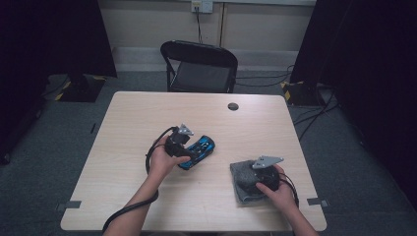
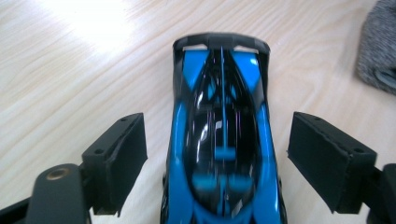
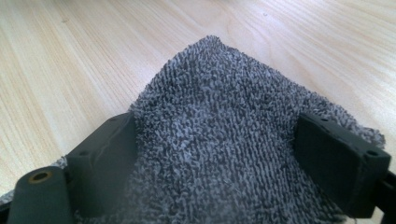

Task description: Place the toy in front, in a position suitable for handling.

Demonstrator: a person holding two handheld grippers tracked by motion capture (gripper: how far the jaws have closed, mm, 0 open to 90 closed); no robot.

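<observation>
Left gripper view: glossy blue-and-black toy car (image 2: 223, 140).

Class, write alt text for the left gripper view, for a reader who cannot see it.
A glossy blue and black toy car sits on a pale wooden table between the left gripper's two open black jaws, which stand clear of its sides. A grey towel edges in at top right.

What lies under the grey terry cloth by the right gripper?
Around the grey terry cloth only the light wooden table shows; whatever lies beneath the cloth is covered.
</observation>
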